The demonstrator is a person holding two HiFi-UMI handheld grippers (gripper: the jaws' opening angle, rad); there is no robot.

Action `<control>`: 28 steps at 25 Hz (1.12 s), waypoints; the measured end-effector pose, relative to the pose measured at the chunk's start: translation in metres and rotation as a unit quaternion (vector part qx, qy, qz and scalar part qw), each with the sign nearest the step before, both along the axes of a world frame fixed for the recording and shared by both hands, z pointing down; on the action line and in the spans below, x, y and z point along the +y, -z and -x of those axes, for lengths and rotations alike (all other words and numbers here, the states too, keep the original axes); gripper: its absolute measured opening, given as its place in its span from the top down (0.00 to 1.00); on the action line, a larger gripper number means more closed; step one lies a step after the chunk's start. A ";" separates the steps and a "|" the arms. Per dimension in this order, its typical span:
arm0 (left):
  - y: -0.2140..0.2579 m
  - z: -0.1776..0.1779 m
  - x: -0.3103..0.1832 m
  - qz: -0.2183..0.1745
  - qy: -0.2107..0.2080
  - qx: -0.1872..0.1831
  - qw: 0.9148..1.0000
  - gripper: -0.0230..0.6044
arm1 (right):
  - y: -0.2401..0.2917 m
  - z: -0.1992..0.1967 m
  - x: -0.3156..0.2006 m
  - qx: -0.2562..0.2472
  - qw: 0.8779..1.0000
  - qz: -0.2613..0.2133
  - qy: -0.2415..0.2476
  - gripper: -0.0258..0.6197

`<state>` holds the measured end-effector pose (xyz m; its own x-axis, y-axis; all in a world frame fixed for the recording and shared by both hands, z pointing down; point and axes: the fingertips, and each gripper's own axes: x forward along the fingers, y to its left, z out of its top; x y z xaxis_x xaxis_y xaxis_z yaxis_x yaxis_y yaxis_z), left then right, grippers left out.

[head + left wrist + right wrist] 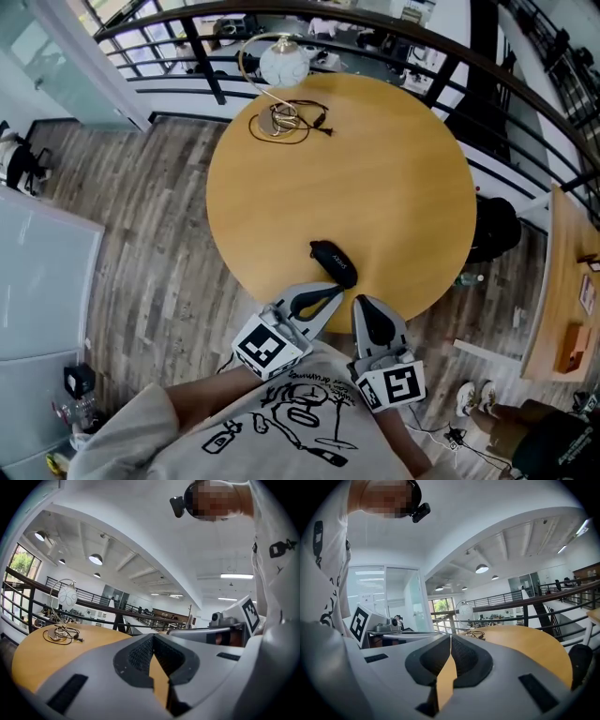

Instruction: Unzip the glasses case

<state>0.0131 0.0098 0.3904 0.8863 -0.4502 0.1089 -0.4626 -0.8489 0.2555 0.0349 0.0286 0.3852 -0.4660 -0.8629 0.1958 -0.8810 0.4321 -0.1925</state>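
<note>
Approach stage: left gripper (323, 300) and right gripper (366, 314), jaws pressed together on nothing, are hovering at the table's (394, 178) near edge, just short of the black glasses case (333, 262) lying there untouched; next, one is likely needing to open and pin it.

Glasses case (333, 262) too small in head view to tell zip or puller, & out of sight in both gripper views. Table (375, 169) near rim hidden under left gripper (336, 292) & right gripper (360, 302); hands on them covered by shirt (281, 422), which bottom edge cuts off. Lamp (283, 64) base lost in cable tangle (286, 122); dark thing (492, 230) at table's right part-hidden under the top, can't tell what.
</note>
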 end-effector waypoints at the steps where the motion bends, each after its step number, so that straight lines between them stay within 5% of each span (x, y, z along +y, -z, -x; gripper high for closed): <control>1: 0.000 0.001 -0.008 0.000 -0.002 0.001 1.000 0.95 | 0.000 0.001 -0.007 0.001 1.000 0.000 -0.002 0.92; 11: -0.007 0.017 -0.048 0.018 -0.018 -0.001 1.000 0.95 | -0.008 0.011 -0.049 0.001 1.000 0.013 -0.029 0.92; 28: -0.008 0.017 -0.038 0.021 0.005 -0.006 1.000 0.95 | -0.007 -0.004 -0.045 0.009 1.000 0.010 -0.022 0.92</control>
